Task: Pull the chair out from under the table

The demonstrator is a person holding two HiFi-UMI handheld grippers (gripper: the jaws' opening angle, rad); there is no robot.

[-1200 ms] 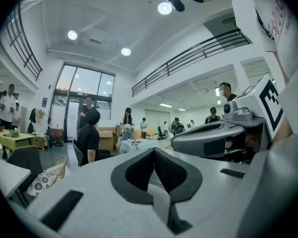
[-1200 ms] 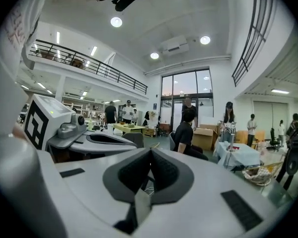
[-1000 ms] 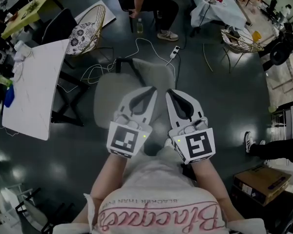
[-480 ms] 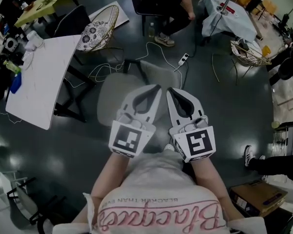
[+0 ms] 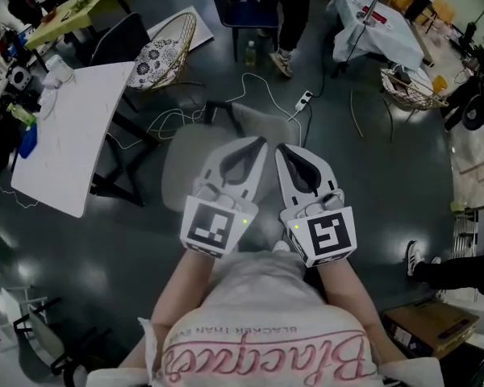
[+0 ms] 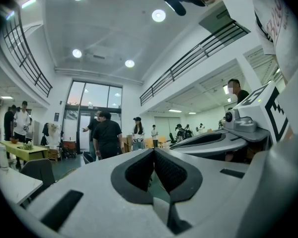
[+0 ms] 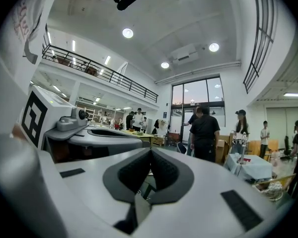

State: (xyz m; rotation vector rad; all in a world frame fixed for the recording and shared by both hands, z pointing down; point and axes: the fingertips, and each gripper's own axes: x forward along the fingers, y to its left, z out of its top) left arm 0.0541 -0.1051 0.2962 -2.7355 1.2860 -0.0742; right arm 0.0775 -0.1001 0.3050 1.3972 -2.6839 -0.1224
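Observation:
In the head view a grey chair (image 5: 190,161) stands on the dark floor, right of the white table (image 5: 64,135) and apart from it, its backrest (image 5: 262,124) at the far side. Both grippers are held level side by side above the seat, close to my chest. My left gripper (image 5: 260,143) is shut with nothing in it; in its own view the dark pads (image 6: 139,168) meet at the tip. My right gripper (image 5: 280,148) is shut and empty too, its pads (image 7: 165,170) pressed together. Neither gripper touches the chair.
A wicker chair with a patterned cushion (image 5: 163,48) and a black chair (image 5: 117,37) stand behind the table. White cables (image 5: 250,83) and a power strip (image 5: 304,99) lie on the floor beyond the grey chair. A person (image 5: 289,14) stands at the far side; a cardboard box (image 5: 423,325) sits at the lower right.
Both grippers stay almost where they were above the chair. The person at the far side has gone from seated to standing and stepped right.

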